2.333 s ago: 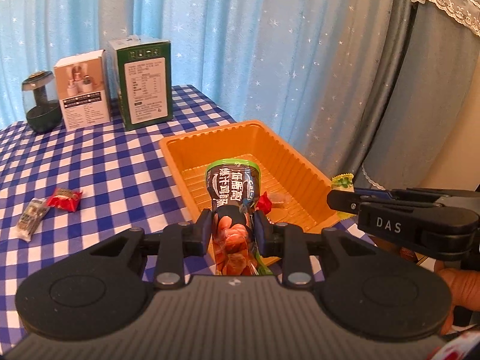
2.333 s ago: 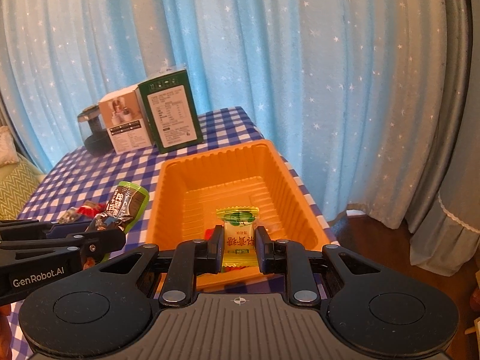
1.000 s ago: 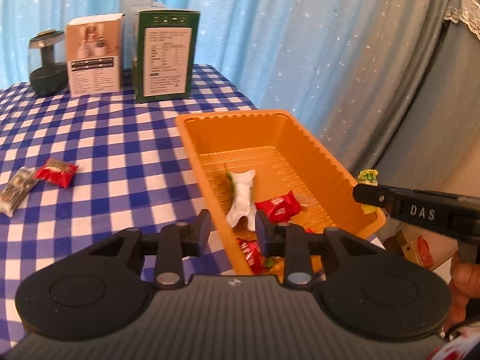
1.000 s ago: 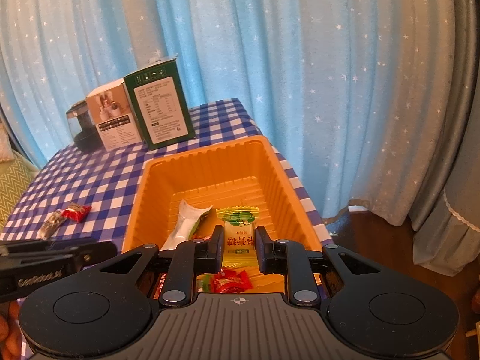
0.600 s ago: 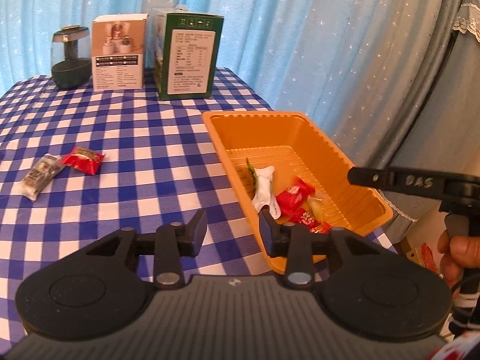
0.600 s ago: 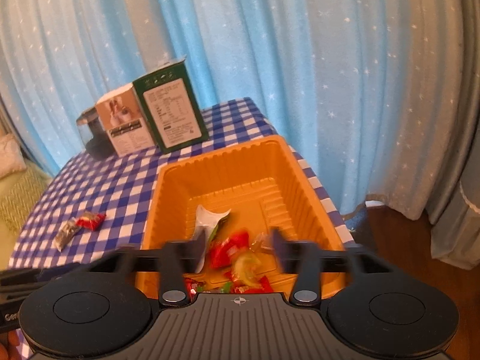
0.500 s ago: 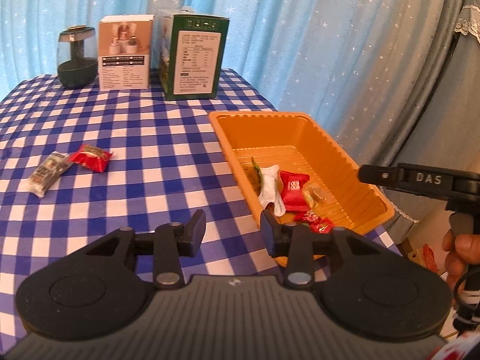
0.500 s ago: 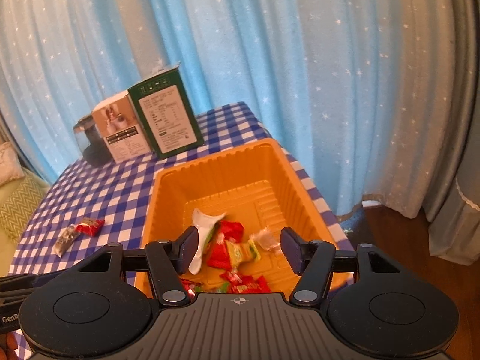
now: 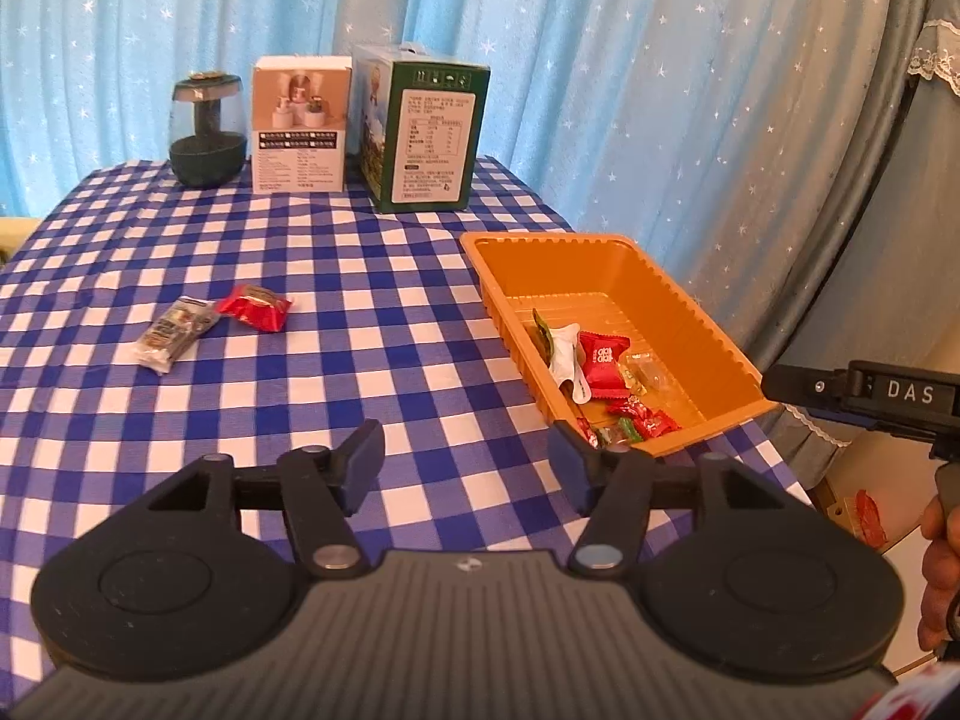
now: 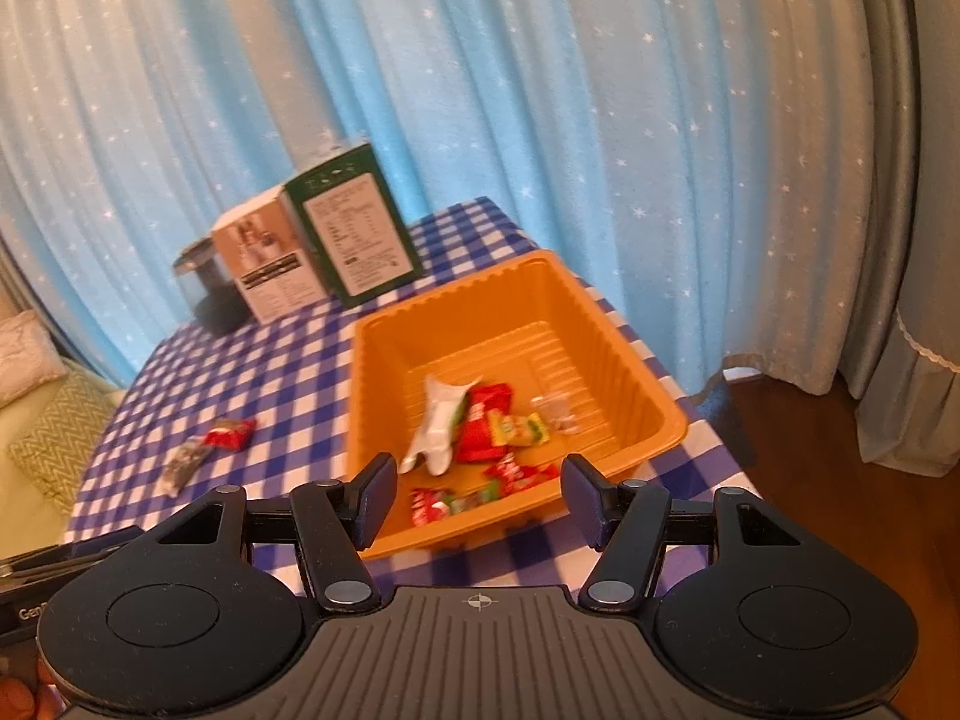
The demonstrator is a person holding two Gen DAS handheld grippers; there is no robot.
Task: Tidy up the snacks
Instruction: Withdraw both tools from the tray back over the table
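The left claw (image 9: 467,461) hangs over the near part of the worktop (image 9: 384,276), its jaws opening with nothing between them, only checked cloth below. The right claw (image 10: 479,497) stands wide and empty above the near end of the orange tray (image 10: 606,324); in the left wrist view its dark body reaches in from the right edge, with part of a hand (image 9: 942,570) below it.

The tray sits near the worktop's right edge. Inside it lie a white wrapper (image 10: 441,420), a red packet (image 10: 483,423) touching it, a yellow-green sachet (image 10: 519,427) just beside that, a clear wrapper (image 10: 555,408), and small red candies (image 10: 480,489) at the near wall.

Well apart from the tray, on the cloth to its left, a red snack (image 9: 255,307) and a grey-printed snack (image 9: 171,339) lie touching at their ends.

At the far side stand a green box (image 9: 423,129), a white box (image 9: 300,123) beside it and a dark glass jar (image 9: 207,129), before a blue starred curtain (image 9: 600,60).
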